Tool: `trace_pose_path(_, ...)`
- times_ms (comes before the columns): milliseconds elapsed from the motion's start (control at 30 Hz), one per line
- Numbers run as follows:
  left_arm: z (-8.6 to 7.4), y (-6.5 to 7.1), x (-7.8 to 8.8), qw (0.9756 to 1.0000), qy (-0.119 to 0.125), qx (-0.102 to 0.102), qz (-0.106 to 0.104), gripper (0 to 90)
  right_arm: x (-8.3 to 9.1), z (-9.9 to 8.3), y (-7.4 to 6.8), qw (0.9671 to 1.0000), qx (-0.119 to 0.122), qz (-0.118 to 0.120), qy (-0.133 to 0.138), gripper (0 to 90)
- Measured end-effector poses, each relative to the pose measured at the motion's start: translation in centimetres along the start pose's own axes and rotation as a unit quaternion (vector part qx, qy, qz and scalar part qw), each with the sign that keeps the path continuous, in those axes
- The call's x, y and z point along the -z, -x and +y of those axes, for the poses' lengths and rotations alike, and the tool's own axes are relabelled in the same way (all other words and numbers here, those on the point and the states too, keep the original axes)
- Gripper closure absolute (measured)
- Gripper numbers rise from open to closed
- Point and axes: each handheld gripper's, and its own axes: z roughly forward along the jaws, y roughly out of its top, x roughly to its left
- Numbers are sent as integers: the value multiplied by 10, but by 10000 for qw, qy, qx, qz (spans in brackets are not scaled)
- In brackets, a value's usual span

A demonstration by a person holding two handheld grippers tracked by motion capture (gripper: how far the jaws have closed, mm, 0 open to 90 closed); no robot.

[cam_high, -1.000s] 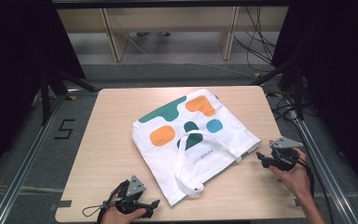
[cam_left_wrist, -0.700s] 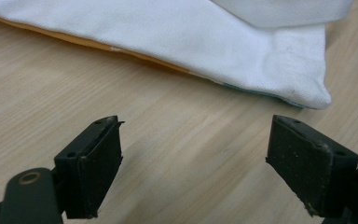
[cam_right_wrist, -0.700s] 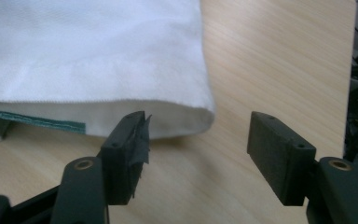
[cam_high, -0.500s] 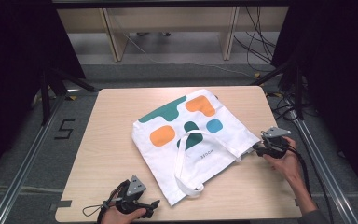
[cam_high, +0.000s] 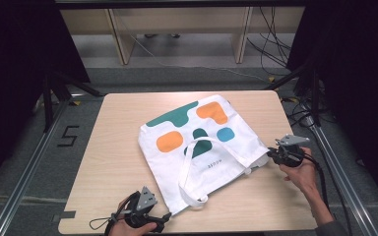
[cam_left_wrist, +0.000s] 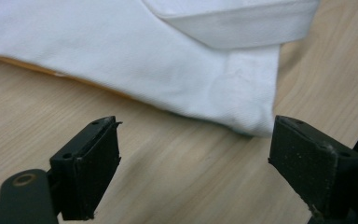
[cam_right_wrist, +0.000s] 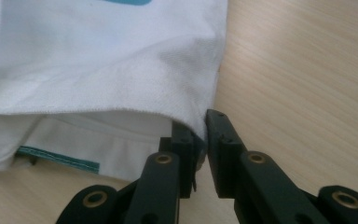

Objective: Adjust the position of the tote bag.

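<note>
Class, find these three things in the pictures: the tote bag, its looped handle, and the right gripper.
tote bag (cam_high: pixel 177 142), high view, on its orange patch.
looped handle (cam_high: pixel 183 169), high view, on the strap's left side.
right gripper (cam_right_wrist: pixel 200 133), right gripper view, between fingertips pinching the bag's corner.

A pale wooden table (cam_high: pixel 123 132) carries one white tote bag (cam_high: pixel 236 147) — lying flat, angled toward the right edge — handles (cam_high: pixel 189 172) pointing toward the near edge.

A black "5" marks the floor (cam_high: pixel 68 136) left of the table.
</note>
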Motion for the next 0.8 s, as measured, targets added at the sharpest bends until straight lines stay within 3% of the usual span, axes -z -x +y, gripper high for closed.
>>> trace_pose_path(33, 1, -1, 1, 9995, -150, -262, -21, 150, 2, 1, -2, 9999, -85, 70, 51, 826)
trace_pose_path(67, 1, -1, 1, 9995, -150, -262, -21, 150, 2, 1, -2, 9999, -85, 70, 51, 826)
trace_pose_path(100, 1, 3, 0, 9999, -57, -146, 6, 150, 5, 3, -7, 9991, -319, 240, 131, 826)
trace_pose_path(133, 2, 4, 0, 9998, -97, -182, -54, 150, 7, 3, -5, 10000, -24, 72, 50, 826)
trace_pose_path(200, 3, 9, -5, 9998, -84, -168, -26, 151, 9, 4, -8, 9999, 70, 144, 57, 826)
trace_pose_path(233, 4, 8, -5, 9992, -226, -343, 17, 153, 10, 4, -10, 9999, 72, 128, 25, 826)
trace_pose_path(567, 5, 6, -14, 9988, -328, -162, 330, 234, 13, 5, -10, 9998, 61, 174, 95, 825)
trace_pose_path(600, 6, 5, -14, 9990, -339, -121, 277, 242, 14, 6, -12, 9996, -88, 249, 85, 824)
trace_pose_path(733, 7, 0, -14, 9988, -368, -189, 257, 272, 14, 7, -11, 9994, 42, 315, 141, 824)
trace_pose_path(767, 6, 0, -14, 9990, -295, -118, 316, 298, 14, 6, -11, 9997, 43, 220, 113, 824)
trace_pose_path(800, 6, -2, -11, 9988, -300, -224, 326, 380, 17, 7, -15, 9993, -140, 333, 55, 824)
